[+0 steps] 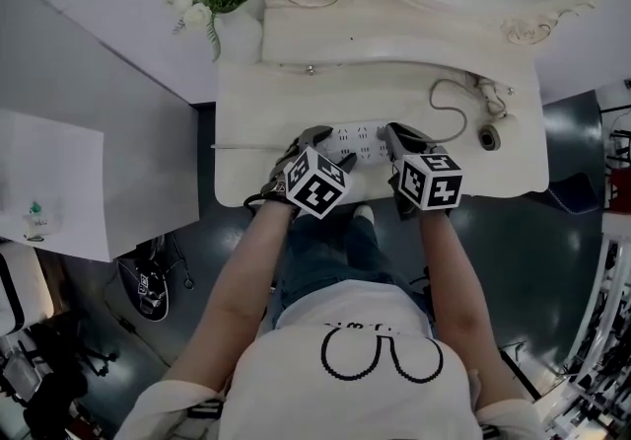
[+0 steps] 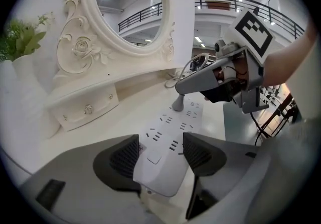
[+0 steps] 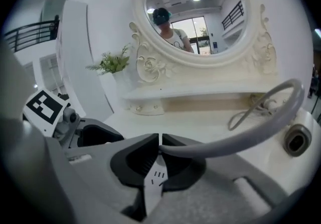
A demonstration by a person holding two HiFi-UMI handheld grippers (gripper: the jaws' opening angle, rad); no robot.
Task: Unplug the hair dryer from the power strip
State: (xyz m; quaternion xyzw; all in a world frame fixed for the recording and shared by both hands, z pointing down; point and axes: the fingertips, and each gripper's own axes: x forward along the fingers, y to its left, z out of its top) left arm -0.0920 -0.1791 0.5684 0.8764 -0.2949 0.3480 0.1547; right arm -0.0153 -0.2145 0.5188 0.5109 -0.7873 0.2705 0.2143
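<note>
White power strip (image 2: 168, 140) — grey plug (image 2: 179, 103) seated, far end.

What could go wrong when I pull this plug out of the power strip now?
The right gripper pinches the plug high, by its cord; pulling may slip off or strain the cord. The left gripper clamps only one end of the power strip, so the plug end could lift too.

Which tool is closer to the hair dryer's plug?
Right. The right tool is clamped on the plug in the power strip; the left tool grips the strip's other end.
</note>
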